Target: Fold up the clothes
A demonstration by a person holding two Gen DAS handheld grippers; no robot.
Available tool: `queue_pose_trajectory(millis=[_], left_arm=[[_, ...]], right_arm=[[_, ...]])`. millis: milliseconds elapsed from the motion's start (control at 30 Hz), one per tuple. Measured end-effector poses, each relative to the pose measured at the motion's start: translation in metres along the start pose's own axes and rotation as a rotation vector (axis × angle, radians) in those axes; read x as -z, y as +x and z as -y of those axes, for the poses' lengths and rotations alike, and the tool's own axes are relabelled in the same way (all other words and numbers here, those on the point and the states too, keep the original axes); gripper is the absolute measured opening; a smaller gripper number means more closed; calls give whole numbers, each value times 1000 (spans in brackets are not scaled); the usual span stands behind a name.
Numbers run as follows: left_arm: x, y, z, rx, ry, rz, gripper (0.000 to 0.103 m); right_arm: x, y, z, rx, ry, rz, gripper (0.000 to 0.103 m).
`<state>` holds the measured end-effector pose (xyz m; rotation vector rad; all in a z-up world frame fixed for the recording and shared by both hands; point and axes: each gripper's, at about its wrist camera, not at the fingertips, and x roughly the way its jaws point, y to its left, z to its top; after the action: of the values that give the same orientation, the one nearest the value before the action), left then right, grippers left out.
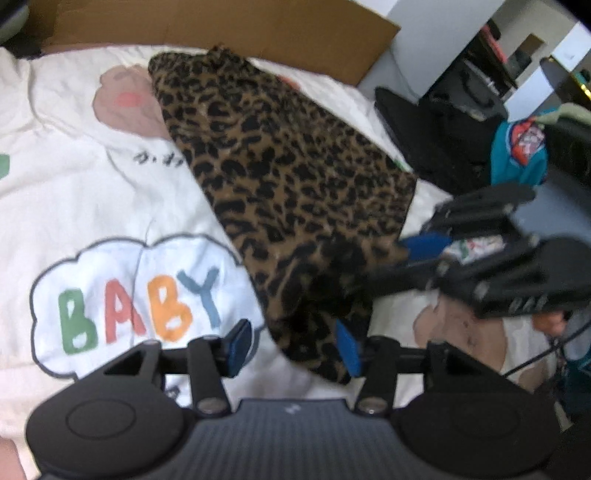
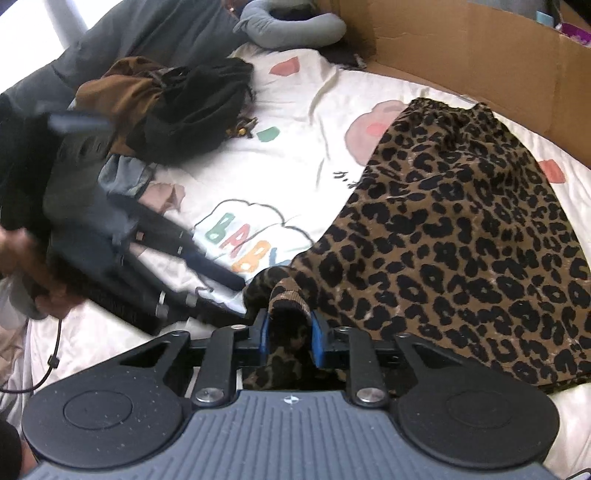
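A leopard-print garment (image 1: 280, 177) lies spread on a white bedsheet (image 1: 74, 206) that carries a cloud print reading "BABY". My left gripper (image 1: 293, 349) is open just above the sheet, and the garment's near corner sits between its blue pads, close to the right one. In the right wrist view my right gripper (image 2: 288, 332) is shut on a bunched fold of the garment (image 2: 461, 229) at its near left corner. The same gripper shows blurred in the left wrist view (image 1: 373, 275), pinching the garment's right edge. The left gripper (image 2: 207, 266) appears blurred, low over the sheet.
A cardboard box wall (image 2: 480, 48) runs along the far side of the bed. A pile of brown and black clothes (image 2: 177, 107) and a grey cushion (image 2: 291, 26) lie at the back left. Black bags (image 1: 443, 129) and a teal item (image 1: 517, 151) stand beyond the bed's right edge.
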<state>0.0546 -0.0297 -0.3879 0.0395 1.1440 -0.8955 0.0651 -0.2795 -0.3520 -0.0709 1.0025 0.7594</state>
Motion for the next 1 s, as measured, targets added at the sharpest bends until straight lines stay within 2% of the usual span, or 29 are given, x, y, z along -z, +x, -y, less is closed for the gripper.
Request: queue_pose_trajectory(millis=[100,300,400,533,567,633,700,867,1000], left_arm=[[1,9,-1,-16,-44,7,54],[-6,20,1,-23,-80,78,57],[-1,28,6,-58,-39,137,57],[6,32,10,-75,2,146,56],[7,31,8,-77,-2,148,51],[6,28,4,-89,-21,144,34],[6,24,-3,-93,-48,136,14],[6,11,-15,-83,-90,129,10],[10,3,-22,-79,-111,127,9]], right_arm=[[-1,-3,5,-10,33,11,22],[0,-7,11,-49,78,25,22],[1,-9,14,-70,100,31,22],[1,-12,18,-97,129,40,22],[1,-13,19,-104,137,43,22],[2,-15,21,-121,148,45,25],[5,-20,21,-144,149,42,31],[12,-31,23,-197,155,36,35],[16,-29,35,-162,200,44,35]])
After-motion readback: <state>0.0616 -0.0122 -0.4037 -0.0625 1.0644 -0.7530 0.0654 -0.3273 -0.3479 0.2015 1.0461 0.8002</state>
